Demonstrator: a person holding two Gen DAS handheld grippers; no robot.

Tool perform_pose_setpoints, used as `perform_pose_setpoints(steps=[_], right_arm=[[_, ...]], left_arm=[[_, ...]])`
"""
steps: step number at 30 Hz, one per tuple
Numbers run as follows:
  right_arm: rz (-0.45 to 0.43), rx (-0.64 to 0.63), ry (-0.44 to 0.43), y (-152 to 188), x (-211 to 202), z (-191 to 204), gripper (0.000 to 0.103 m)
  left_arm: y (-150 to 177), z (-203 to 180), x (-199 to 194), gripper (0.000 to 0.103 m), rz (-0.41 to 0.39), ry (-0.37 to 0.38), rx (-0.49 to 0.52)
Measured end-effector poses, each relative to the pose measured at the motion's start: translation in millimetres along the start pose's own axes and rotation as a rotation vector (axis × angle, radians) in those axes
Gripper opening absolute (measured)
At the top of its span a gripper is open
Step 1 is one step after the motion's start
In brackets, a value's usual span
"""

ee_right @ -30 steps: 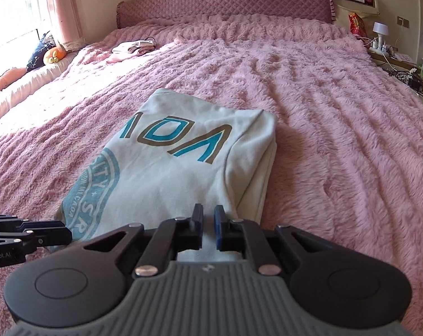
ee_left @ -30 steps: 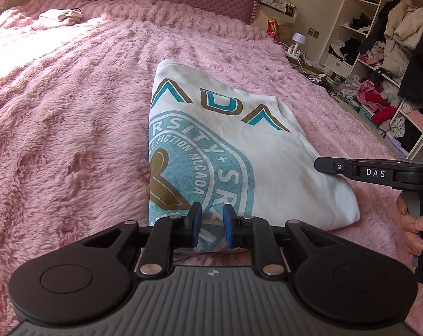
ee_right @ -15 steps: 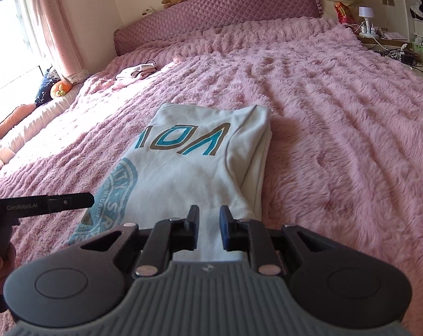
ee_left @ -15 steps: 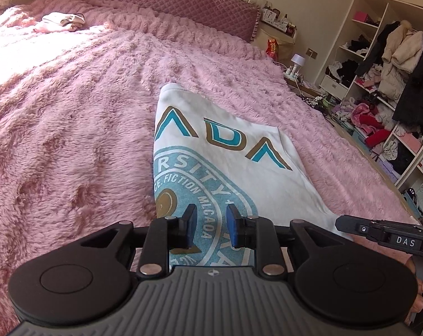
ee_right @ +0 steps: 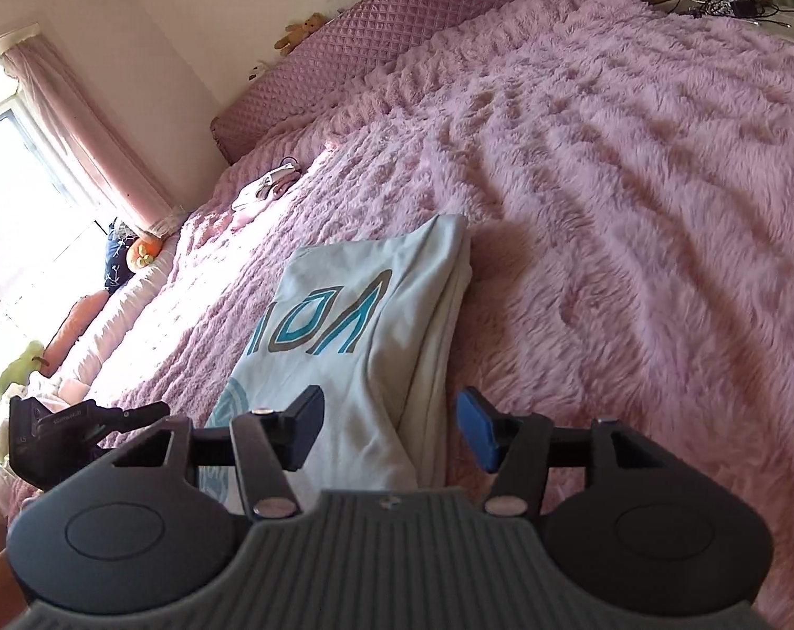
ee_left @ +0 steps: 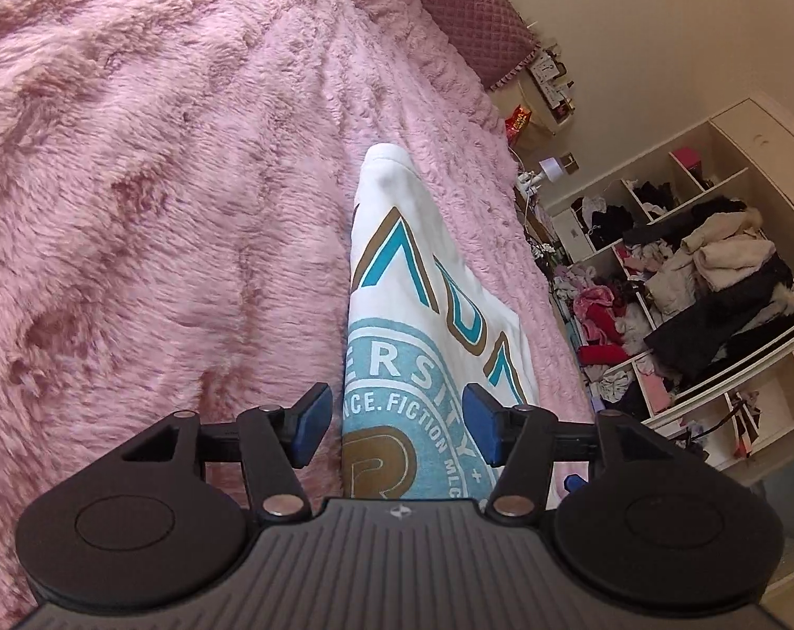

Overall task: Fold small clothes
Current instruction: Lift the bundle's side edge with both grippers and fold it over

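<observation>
A folded white shirt (ee_left: 428, 346) with a teal and brown print lies flat on the pink bed (ee_left: 160, 199), its long fold running toward the headboard (ee_right: 376, 37). The left gripper (ee_left: 397, 422) hangs over the shirt's near end, jaws opening, pads clear of the cloth. The right gripper (ee_right: 392, 433) straddles the shirt's right edge (stacked layers show there), jaws also opening, gripping nothing. Small clothes (ee_right: 265, 189) lie near the headboard.
</observation>
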State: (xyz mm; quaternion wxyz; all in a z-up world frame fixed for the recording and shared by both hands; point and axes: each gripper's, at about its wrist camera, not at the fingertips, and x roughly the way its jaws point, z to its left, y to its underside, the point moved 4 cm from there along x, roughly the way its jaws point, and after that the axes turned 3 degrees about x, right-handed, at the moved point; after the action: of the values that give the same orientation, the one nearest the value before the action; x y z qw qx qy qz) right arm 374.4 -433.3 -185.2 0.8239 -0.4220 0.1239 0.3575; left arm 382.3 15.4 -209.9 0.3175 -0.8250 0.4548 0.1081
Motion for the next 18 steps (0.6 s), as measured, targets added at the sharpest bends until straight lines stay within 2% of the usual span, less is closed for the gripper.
perform_pose_setpoints(steps=[5, 10, 18], right_arm=[[0.076, 0.149, -0.061, -12, 33, -19, 0.059], [0.124, 0.256, -0.115, -9, 61, -31, 0.060], [0.136, 0.361, -0.232, -20, 98, -37, 0.065]], left_arm=[[1, 21, 28, 0.064, 0.070, 0.036, -0.088], [-6, 22, 55, 0.064, 0.106, 0.140, -0.139], [-19, 25, 98, 0.074, 0.151, 0.224, -0.205]])
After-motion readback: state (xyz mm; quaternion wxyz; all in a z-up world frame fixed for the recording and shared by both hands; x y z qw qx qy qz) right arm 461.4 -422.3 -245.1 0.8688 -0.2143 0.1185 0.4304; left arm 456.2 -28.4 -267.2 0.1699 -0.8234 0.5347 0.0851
